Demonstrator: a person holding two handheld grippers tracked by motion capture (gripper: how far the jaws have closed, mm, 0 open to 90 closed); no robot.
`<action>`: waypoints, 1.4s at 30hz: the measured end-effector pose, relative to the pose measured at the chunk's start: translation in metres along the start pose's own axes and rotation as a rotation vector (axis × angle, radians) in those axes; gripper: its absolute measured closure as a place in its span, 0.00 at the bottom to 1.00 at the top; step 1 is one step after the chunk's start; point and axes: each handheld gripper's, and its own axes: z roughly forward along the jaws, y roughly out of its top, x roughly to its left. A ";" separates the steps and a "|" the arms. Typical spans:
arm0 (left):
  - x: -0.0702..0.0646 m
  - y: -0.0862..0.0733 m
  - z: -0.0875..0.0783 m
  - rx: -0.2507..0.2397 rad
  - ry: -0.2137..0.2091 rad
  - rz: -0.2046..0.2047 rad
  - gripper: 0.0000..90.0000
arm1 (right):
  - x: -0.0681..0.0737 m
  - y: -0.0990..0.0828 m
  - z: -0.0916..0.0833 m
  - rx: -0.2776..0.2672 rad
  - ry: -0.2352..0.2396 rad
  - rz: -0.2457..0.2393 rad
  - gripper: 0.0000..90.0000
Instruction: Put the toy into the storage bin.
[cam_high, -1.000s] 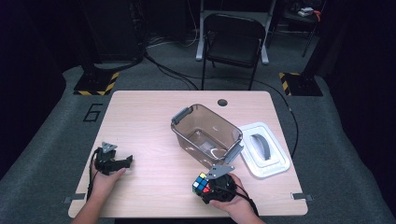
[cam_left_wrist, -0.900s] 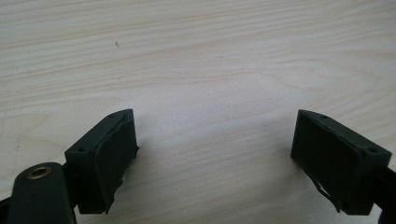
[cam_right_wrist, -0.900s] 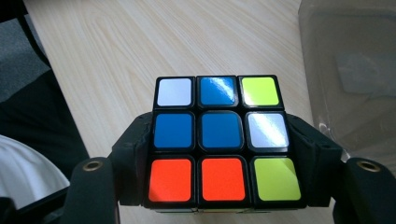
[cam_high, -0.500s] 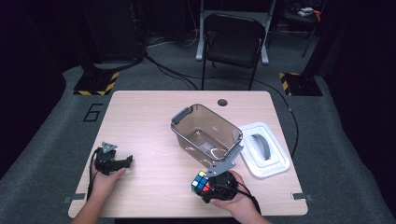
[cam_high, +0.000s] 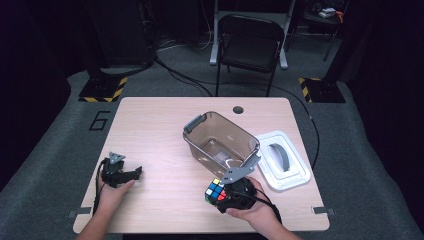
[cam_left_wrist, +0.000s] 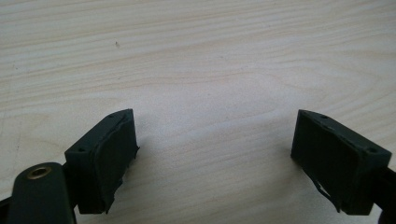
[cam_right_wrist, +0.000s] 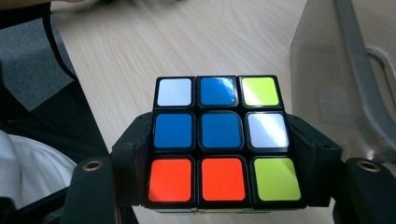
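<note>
A scrambled puzzle cube (cam_right_wrist: 219, 140) with blue, orange, white and yellow-green squares sits between the jaws of my right gripper (cam_right_wrist: 219, 163), which is shut on its two sides. In the high view the cube (cam_high: 215, 191) hangs just above the table near the front edge, beside the near corner of a clear plastic bin (cam_high: 220, 140). My left gripper (cam_high: 134, 172) rests on the table at the front left, jaws wide apart. In the left gripper view its pads (cam_left_wrist: 112, 154) frame bare wood, with nothing between them.
A white lid (cam_high: 282, 160) with a grey handle lies right of the bin. The light wooden table (cam_high: 150, 130) has a round cable hole (cam_high: 238, 109) at its back edge. A black folding chair (cam_high: 250, 42) stands behind the table.
My right gripper has lifted the cube a little off the table. The left gripper has stayed where it was.
</note>
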 end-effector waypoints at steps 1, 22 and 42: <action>0.000 0.000 0.000 0.000 0.000 0.000 0.16 | -0.001 0.001 -0.001 -0.006 -0.002 -0.003 0.37; 0.000 0.000 0.000 0.000 0.000 0.000 0.16 | -0.017 0.029 -0.034 -0.034 -0.017 0.004 0.37; 0.000 0.000 0.000 0.000 0.000 0.000 0.16 | -0.044 0.047 -0.055 -0.067 -0.073 0.032 0.37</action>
